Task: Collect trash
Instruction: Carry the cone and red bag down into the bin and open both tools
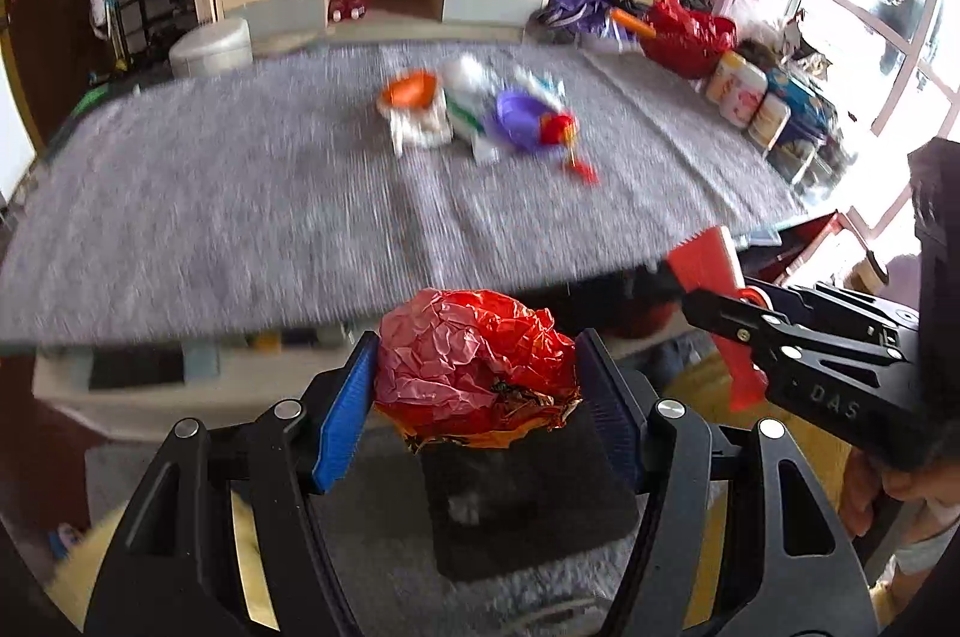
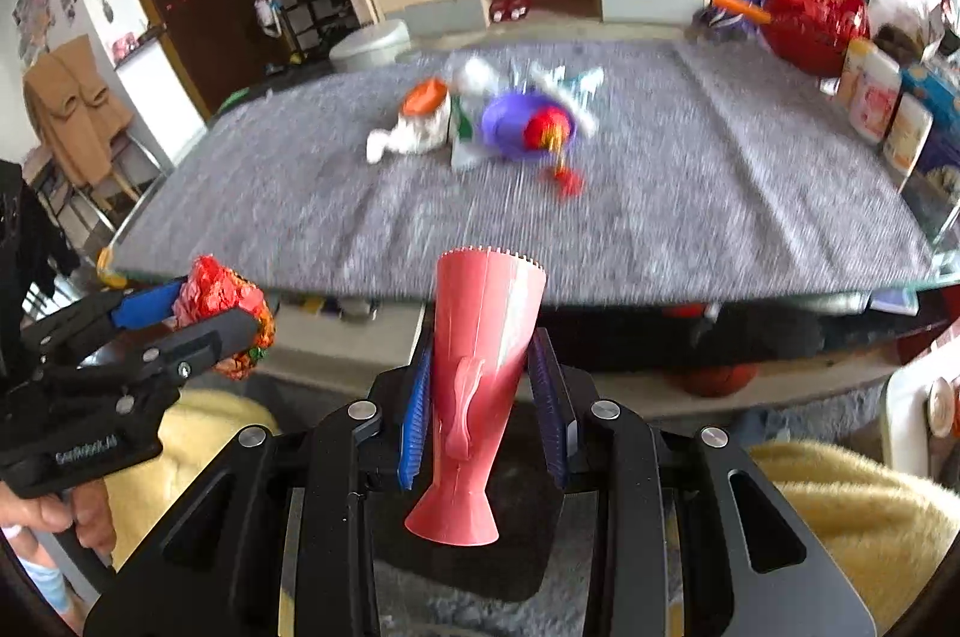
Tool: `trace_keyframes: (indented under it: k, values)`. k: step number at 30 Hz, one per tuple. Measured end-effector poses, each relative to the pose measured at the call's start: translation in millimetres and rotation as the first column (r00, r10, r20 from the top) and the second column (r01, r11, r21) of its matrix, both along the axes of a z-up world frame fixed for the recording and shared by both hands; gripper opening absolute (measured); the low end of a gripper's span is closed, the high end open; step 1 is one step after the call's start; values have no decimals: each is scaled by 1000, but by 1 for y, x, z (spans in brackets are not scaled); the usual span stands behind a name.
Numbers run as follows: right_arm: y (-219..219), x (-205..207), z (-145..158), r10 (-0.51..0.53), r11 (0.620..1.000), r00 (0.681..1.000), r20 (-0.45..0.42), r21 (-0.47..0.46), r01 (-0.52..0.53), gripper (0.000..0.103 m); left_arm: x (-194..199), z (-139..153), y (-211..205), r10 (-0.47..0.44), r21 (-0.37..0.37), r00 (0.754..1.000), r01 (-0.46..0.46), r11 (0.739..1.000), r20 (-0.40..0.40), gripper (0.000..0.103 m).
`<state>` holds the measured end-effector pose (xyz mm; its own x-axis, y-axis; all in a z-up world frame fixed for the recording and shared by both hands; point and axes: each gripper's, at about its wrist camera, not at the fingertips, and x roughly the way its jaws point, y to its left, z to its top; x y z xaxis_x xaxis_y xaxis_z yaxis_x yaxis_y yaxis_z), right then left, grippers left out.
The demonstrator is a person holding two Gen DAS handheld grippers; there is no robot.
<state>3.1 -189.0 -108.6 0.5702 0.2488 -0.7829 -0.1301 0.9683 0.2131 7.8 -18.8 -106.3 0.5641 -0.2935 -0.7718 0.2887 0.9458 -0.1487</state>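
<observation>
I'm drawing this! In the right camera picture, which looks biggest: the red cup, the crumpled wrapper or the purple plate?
1. Red cup, though it is nearest the camera.
2. and 3. Crumpled wrapper and purple plate look alike; too blurry to rank.

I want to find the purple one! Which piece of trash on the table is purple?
The purple plastic lid, in the trash pile mid-table; the cup beside it has an orange rim, and a red scrap lies on it.

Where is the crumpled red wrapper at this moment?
The crumpled red wrapper is clamped in the left hand-held gripper, off the near edge of the grey table; the right wrist view shows it at far left.
</observation>
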Motion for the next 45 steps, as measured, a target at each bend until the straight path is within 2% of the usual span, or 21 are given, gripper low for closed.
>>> trace_keyframes:
  k: [6, 11, 19, 28, 29, 31, 32, 35, 40, 45]
  values:
    - [6, -6, -45, 12, 1000, 994, -106, 19, -10, 32, -18, -46, -6, -4, 4, 995, 4, 1000, -100, 63]
    - [2, -7, -78, 6, 999, 981, -192, 52, 4, 32, -25, -85, -12, -14, 21, 982, 18, 1000, -191, 62]
    - [6, -8, -104, 18, 999, 967, -256, 53, -4, 33, -28, -122, -23, -47, 47, 959, 63, 997, -281, 63]
    - [5, 0, -113, 9, 998, 956, -292, 58, 8, 34, -26, -133, -24, -54, 43, 947, 71, 997, -317, 67]
    - [3, 1, -113, 3, 998, 956, -294, 59, 14, 35, -26, -133, -24, -54, 42, 946, 71, 997, -319, 70]
    - [0, 3, -113, -10, 998, 955, -296, 61, 29, 53, -25, -133, -24, -50, 45, 946, 67, 997, -320, 76]
    - [-2, 4, -113, -14, 997, 955, -295, 65, 35, 56, -25, -133, -24, -48, 49, 947, 67, 997, -319, 77]
    - [-8, 6, -111, -31, 997, 957, -290, 64, 52, 56, -24, -133, -22, -38, 63, 948, 61, 996, -315, 83]
    - [-22, 8, -99, -69, 993, 964, -258, 72, 91, 59, -19, -126, -14, -10, 75, 955, 34, 997, -298, 88]
    - [-38, 13, -69, -112, 990, 978, -178, 70, 126, 62, -12, -108, -2, 22, 66, 966, -5, 998, -257, 91]
